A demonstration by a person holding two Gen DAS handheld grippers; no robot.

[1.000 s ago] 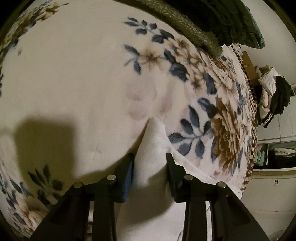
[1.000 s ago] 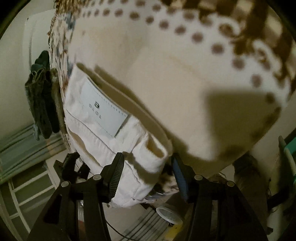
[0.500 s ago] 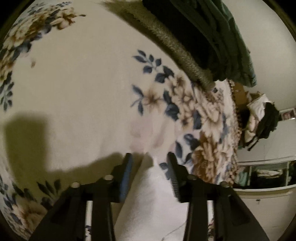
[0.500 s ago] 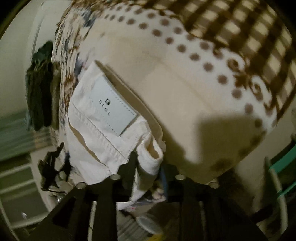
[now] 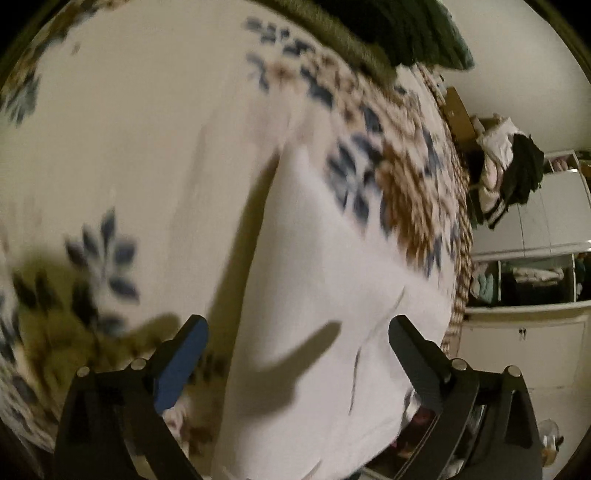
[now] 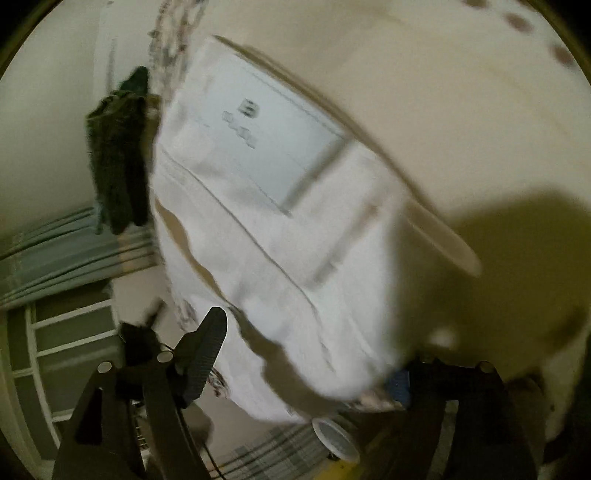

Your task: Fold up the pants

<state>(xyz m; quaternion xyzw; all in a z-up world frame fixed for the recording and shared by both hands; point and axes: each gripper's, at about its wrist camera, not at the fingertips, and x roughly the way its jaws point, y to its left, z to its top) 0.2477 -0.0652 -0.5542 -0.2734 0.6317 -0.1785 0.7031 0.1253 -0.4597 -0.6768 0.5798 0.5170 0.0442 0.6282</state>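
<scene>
White pants (image 5: 314, 280) lie on a floral blanket (image 5: 140, 140) over a bed. In the left wrist view a folded leg end points away from me, and my left gripper (image 5: 298, 332) is open wide, its fingers either side of the fabric and above it. In the right wrist view the waistband end of the pants (image 6: 295, 236) shows, with a pale blue label (image 6: 269, 144). My right gripper (image 6: 310, 350) is open wide around the waistband corner, whose cloth covers the right fingertip. Both views are motion blurred.
Dark green garments (image 5: 399, 33) lie piled at the blanket's far edge, also seen in the right wrist view (image 6: 118, 147). A heap of clothes (image 5: 513, 170) and white cabinets (image 5: 524, 347) stand to the right. A small white cup (image 6: 336, 439) and shelving (image 6: 66, 332) are below the bed edge.
Both grippers have opened wide and let go of the pants. The left one has drawn back from the leg end; the right one has released the waistband corner and moved closer over it.
</scene>
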